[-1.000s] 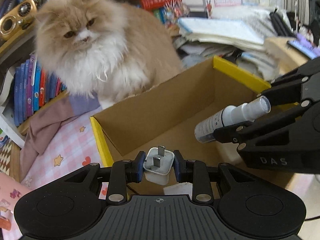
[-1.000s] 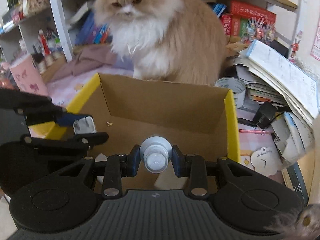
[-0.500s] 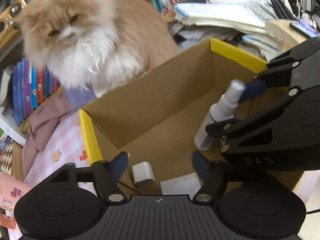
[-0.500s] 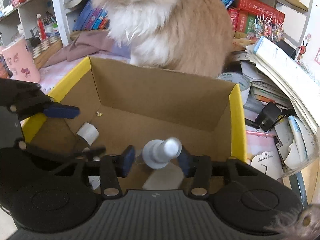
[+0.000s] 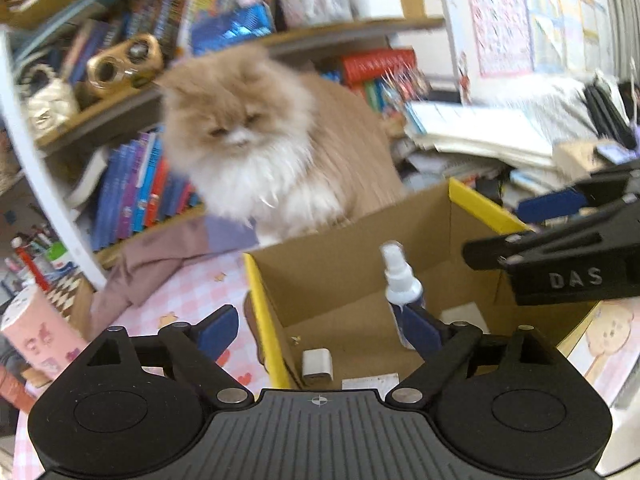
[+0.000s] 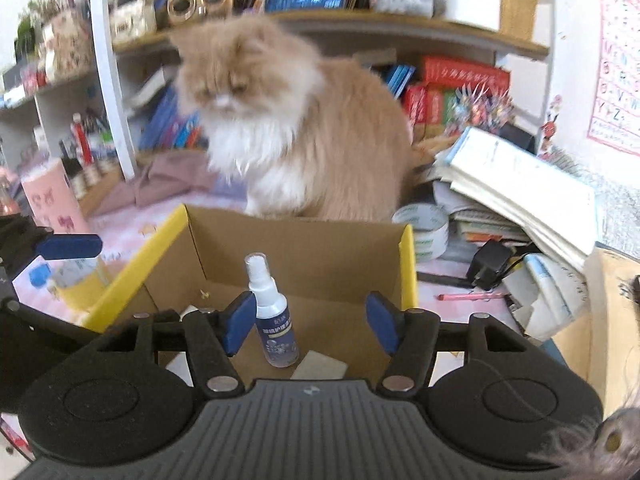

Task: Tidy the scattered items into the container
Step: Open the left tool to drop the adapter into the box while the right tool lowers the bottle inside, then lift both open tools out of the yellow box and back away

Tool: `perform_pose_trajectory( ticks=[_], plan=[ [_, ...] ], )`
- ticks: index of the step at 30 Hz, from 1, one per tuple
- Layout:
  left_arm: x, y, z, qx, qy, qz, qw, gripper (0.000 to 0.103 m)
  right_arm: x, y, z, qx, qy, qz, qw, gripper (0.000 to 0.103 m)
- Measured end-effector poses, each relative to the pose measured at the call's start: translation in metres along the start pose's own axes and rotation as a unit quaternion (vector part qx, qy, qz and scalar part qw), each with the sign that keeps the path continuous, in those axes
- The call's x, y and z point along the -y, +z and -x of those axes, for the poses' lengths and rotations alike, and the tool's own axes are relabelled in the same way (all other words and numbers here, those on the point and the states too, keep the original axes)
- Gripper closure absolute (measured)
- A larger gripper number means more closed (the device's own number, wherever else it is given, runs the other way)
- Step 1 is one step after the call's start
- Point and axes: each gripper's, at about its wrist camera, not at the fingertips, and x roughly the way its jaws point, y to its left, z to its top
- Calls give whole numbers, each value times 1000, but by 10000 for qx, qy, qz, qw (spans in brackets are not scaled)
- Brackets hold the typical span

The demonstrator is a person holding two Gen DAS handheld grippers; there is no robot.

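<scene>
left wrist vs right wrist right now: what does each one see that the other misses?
Only the left wrist view shows the white charger lying on the floor of the box.

Only the right wrist view shows the tape roll, the black adapter and the red pencil outside the box, to the right of it.

Both show the cardboard box, the spray bottle standing upright inside it, the cat behind it, and both tongs, left and right, open and empty.

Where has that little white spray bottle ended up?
The small white spray bottle stands upright inside the yellow-rimmed cardboard box, in front of the fluffy cream cat, near a white plug adapter.
</scene>
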Motion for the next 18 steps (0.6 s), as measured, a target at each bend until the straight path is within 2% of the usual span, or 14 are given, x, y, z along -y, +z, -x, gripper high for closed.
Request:
perform_pose_trajectory(
  ticks=[8, 18],
  plan=[
    [-11, -20, 51, 318, -5, 351, 9989, 7, -5, -17, 53, 479, -118, -134, 9987, 40],
    [-27, -64, 92, 311, -93, 552, 9979, 7, -26, -52, 103, 673, -463, -420, 9958, 38]
  ],
)
